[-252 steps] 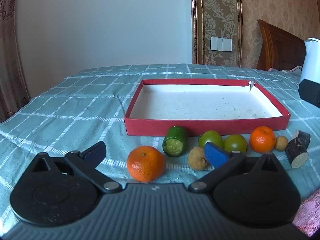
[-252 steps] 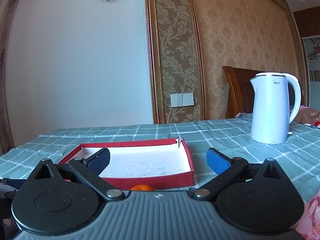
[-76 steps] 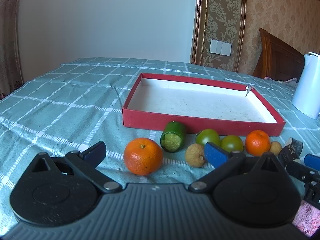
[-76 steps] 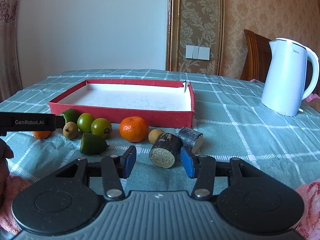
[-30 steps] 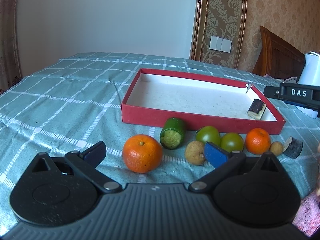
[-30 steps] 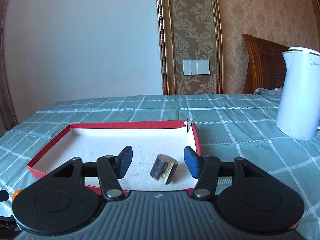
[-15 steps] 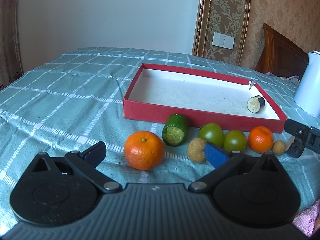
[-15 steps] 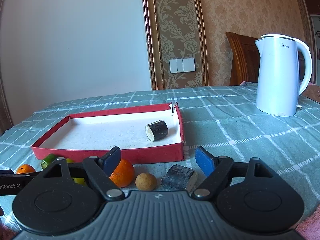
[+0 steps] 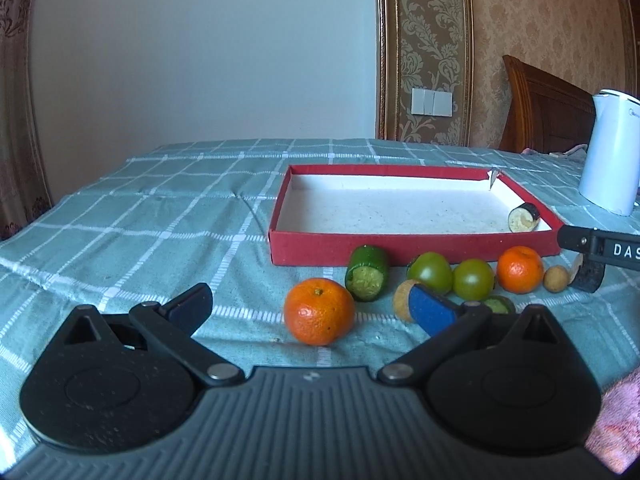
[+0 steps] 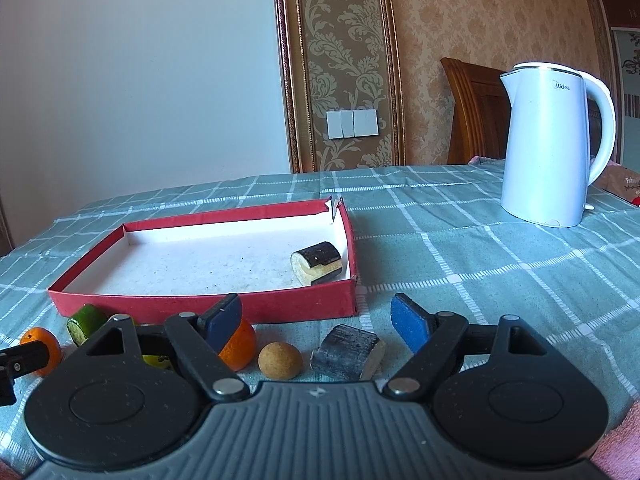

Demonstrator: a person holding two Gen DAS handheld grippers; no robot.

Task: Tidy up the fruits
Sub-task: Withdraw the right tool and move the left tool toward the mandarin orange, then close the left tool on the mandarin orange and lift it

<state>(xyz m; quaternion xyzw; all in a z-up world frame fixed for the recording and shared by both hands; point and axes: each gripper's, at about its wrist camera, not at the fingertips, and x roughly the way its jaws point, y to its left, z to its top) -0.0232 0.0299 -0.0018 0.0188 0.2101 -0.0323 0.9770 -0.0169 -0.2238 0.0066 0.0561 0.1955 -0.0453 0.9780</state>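
My right gripper [image 10: 316, 322] hangs spread wide, empty, over a dark cut piece [image 10: 347, 353] at twelve o'clock, outside the red tray [image 10: 208, 304]. Left gripper [image 9: 310, 308], equally unclenched, frames an orange [image 9: 320, 311]. Next, I judge: lower, clamp.

Left wrist view low over the tablecloth, facing the red tray [image 9: 344, 248] at centre right, right wrist view low and nearer, tray [image 10: 208, 304] centre left, both sharing tray, fruit row, white kettle [image 10: 556, 148]
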